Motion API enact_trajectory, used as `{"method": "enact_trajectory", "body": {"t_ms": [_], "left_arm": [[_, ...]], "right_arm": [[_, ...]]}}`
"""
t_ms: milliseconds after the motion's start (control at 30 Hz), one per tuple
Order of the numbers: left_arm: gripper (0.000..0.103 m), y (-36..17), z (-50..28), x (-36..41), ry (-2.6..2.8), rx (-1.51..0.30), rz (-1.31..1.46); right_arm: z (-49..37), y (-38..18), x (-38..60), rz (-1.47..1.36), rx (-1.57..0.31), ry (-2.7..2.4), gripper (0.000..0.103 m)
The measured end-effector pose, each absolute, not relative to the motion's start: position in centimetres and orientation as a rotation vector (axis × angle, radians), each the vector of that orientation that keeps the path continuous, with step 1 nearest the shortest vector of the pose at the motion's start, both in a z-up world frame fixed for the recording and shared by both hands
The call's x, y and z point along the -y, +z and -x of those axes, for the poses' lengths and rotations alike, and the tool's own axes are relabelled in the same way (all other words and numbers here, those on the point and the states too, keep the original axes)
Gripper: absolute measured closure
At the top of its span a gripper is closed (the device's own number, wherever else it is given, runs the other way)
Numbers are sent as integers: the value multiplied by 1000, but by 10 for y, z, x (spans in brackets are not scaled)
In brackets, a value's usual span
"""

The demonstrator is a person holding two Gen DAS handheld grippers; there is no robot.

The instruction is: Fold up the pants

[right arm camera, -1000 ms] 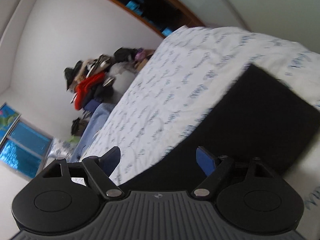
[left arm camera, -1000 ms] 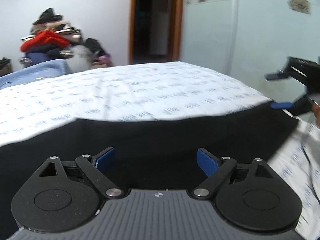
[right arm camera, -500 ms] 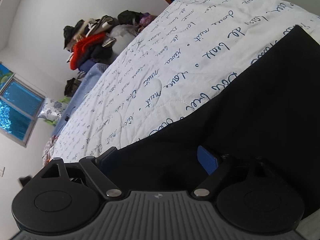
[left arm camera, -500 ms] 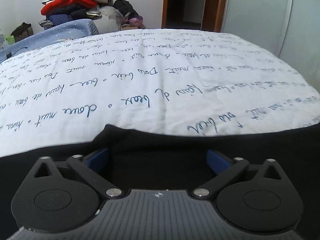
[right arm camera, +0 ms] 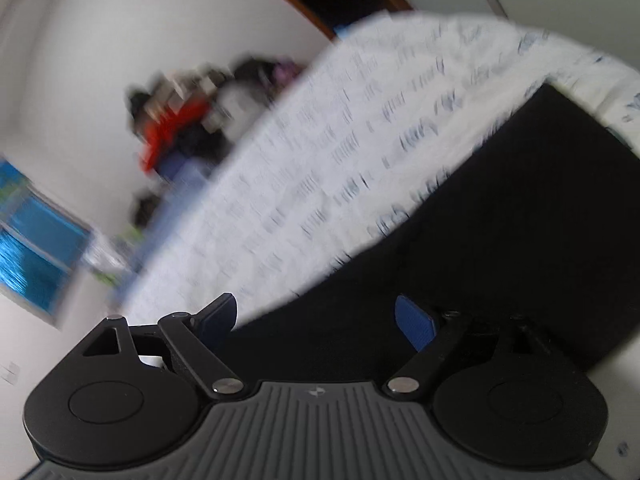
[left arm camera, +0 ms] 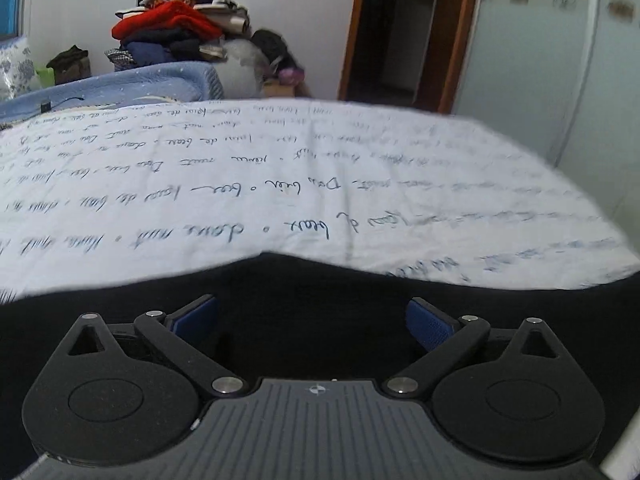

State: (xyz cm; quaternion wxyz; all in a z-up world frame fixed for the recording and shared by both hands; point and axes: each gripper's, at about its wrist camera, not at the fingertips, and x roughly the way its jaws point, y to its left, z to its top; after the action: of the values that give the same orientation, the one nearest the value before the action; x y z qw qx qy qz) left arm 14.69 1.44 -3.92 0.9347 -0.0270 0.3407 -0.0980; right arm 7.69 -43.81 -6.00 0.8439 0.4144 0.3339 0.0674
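The black pants (left arm camera: 320, 300) lie flat on the bed, filling the near part of both wrist views; in the left view their far edge runs across the frame from 9 to 3 o'clock, with a slight peak near the middle. In the right view the same dark cloth (right arm camera: 500, 240) stretches from the centre out toward 2 o'clock, though that picture is blurred.

Your left gripper (left arm camera: 312, 318) is released: its blue pads stand wide apart over the cloth and nothing is pinched between them. Your right gripper (right arm camera: 316, 320) is spread wide too, its pads clear of the fabric, which lies beneath them.

Beyond the pants, at 12 o'clock, the white bedspread (left arm camera: 280, 184) with dark handwriting print covers the bed. Farther off, at 11 o'clock, a pile of clothes (left arm camera: 176, 28) with a red garment on it sits against the wall, and a wooden doorway (left arm camera: 400, 28) opens at 1 o'clock.
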Motion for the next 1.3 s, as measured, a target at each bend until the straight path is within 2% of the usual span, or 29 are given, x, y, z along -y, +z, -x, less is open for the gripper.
{"method": "enact_trajectory", "body": {"t_ms": [167,267,400,533,800,1000,1200,1300], "left_arm": [[1,-71,-123,-37,-137,-717,51],[1,-72,-125,-39,-125,-705,56],[3,-63,-116,-31,-92,-707,6],[2,-45,-76,-39,-117,-655,97],[2,-34,-13,-26,-154,-613,179],[2,-48,-22,16,-258,-703,95],[1,-52,-22,27,-241,-711,85],[1,-60,-17,31,-220,-691,36]], "right_arm": [[-67,-86,458,-939,-801,106,15],[-61,-99,469,-1006,-726,144,16],[-36,-76,478,-1010,-633,22,15],[8,-69,503,-1087,-543,-13,15],[30,-84,530,-1179,-470,-60,13],[-9,-112,532,-1197,-567,-59,14],[28,-104,539,-1212,-402,-109,14],[35,-107,548,-1232,-429,-132,13]]}}
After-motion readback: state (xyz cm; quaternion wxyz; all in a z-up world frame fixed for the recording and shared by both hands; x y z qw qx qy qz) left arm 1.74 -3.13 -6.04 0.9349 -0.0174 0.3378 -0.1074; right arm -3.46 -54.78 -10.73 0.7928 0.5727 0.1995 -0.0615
